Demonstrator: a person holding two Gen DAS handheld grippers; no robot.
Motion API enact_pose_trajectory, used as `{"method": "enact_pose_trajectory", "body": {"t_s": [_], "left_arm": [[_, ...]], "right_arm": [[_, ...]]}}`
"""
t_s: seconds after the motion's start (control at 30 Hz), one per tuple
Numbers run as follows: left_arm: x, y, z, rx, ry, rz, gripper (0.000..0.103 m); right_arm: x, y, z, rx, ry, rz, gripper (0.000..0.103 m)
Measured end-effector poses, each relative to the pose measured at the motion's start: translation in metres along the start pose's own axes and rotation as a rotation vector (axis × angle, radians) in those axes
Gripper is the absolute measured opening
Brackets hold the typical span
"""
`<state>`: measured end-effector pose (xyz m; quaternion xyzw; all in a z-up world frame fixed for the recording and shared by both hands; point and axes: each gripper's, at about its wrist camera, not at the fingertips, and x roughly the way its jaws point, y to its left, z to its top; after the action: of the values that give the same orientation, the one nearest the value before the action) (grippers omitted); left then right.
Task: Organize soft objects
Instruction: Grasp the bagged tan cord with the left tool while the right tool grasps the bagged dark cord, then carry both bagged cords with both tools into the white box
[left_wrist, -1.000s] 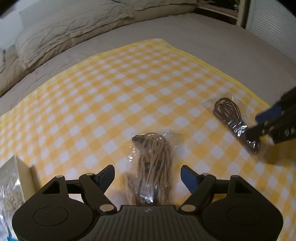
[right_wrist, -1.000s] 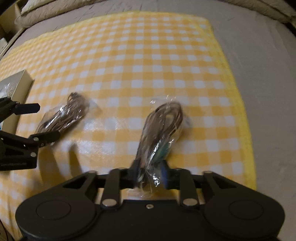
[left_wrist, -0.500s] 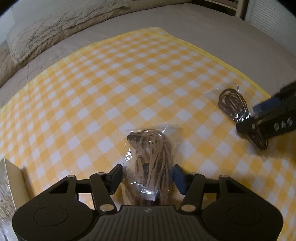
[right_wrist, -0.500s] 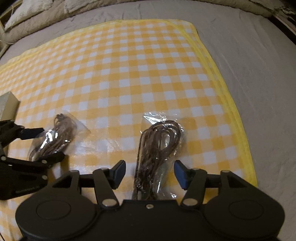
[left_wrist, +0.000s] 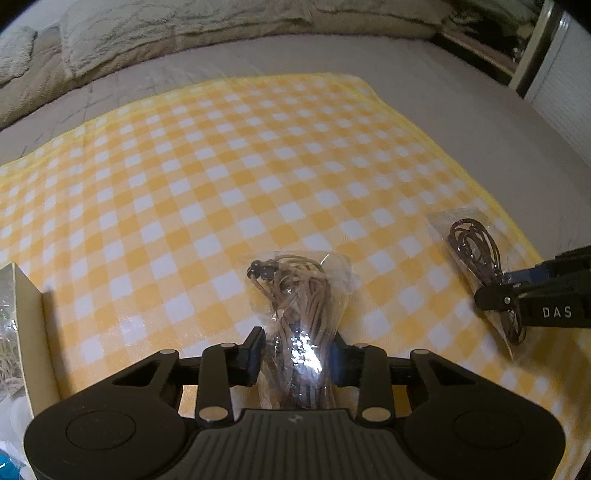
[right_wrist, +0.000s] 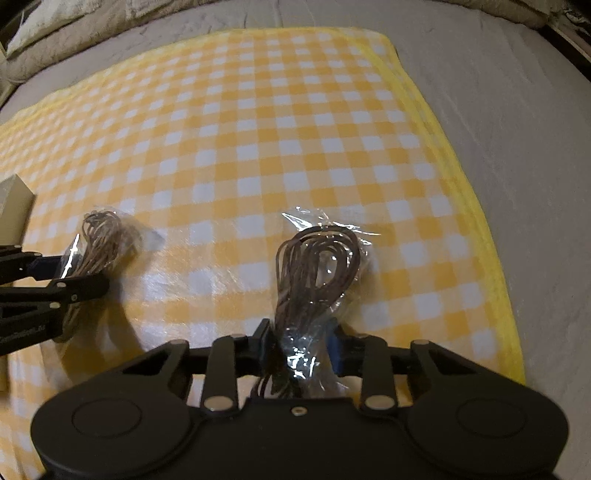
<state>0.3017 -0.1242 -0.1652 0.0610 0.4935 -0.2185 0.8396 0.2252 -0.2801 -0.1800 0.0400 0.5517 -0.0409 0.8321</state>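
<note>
Showing both grippers at work over a bed: the left gripper (left_wrist: 295, 350), at 6 o'clock in its own view, is clamped on the near end of a clear bag of tan cord (left_wrist: 299, 295), its pads pressed into the plastic on both sides while the far end of the bag rests on the yellow-and-white checked cloth (left_wrist: 221, 166). The right gripper (right_wrist: 301, 345), at 6 o'clock in its own view, has its jaws closing on a clear bag of dark brown cord (right_wrist: 317, 266), the fingers (right_wrist: 263, 341) touching the crumpled plastic on each side; the looped far end of this bag points toward 12 o'clock and lies on the cloth. In the left wrist view the dark bag and the right gripper appear at 3 o'clock, well apart from the tan bag; in the right wrist view the tan bag and the left gripper appear at 9 o'clock. A cardboard box (left_wrist: 35, 332) with clear-wrapped contents stands at 9 o'clock of the left gripper, on the cloth's edge. The cloth covers a grey bed sheet (right_wrist: 517, 110), with rumpled beige bedding (left_wrist: 166, 29) along 12 o'clock.
</note>
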Motion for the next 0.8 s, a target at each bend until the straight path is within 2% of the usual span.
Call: {"method": "enact_pose_trajectory", "body": {"t_s": [0.4, 0.8], "left_arm": [[-0.058, 0.005, 0.008, -0.069, -0.139, 0.011, 0.037], [-0.114, 0.018, -0.001, -0.119, -0.245, 0.046, 0.037]], "right_arm": [[-0.062, 0.018, 0.001, -0.001, -0.17, 0.049, 0.028], [-0.115, 0.048, -0.005, -0.022, -0.312, 0.097, 0.028]]}}
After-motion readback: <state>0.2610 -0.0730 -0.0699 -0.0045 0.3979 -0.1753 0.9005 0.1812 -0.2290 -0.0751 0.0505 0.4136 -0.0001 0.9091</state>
